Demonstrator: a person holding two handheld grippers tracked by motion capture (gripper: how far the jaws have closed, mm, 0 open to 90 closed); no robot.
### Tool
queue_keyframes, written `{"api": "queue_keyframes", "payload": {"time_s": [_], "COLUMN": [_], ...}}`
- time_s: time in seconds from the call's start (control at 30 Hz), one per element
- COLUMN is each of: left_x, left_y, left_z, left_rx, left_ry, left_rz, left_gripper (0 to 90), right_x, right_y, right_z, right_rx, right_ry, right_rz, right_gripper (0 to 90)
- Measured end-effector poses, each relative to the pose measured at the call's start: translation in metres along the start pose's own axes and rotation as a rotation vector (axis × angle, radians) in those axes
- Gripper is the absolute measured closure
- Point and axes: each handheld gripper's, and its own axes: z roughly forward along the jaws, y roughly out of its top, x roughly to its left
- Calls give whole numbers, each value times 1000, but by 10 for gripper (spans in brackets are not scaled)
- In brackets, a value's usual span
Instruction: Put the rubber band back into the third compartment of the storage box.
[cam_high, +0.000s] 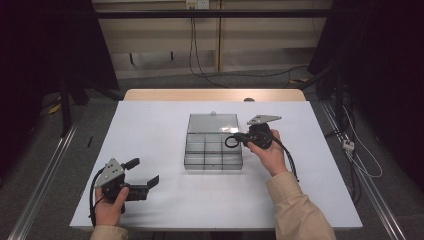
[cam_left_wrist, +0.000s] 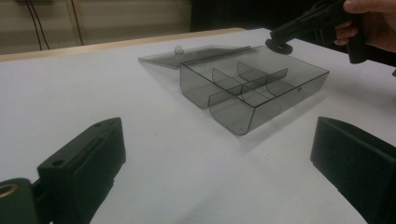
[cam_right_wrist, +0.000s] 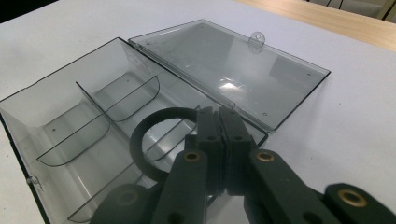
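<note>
Holding black ring (cam_right_wrist: 154, 144) | right gripper (cam_right_wrist: 219, 116) clamped | over open box (cam_right_wrist: 56, 116)

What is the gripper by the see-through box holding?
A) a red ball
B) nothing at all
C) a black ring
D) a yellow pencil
C: the right gripper has its jaws shut on the rim of a black ring, which it holds above the open clear box with dividers.
</note>
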Motion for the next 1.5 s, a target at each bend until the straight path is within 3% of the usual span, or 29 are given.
{"api": "queue_keyframes", "payload": {"time_s": [1.5], "left_x": [0], "left_y": [0], "left_z": [0], "left_rx": [1], "left_ry": [-1], "left_rz": [0], "left_gripper": [31], "right_x": [-5], "right_y": [-3], "right_z": [12], "right_rx": [18], "right_ry": [-31], "right_rz": [-1], "right_gripper": [883]}}
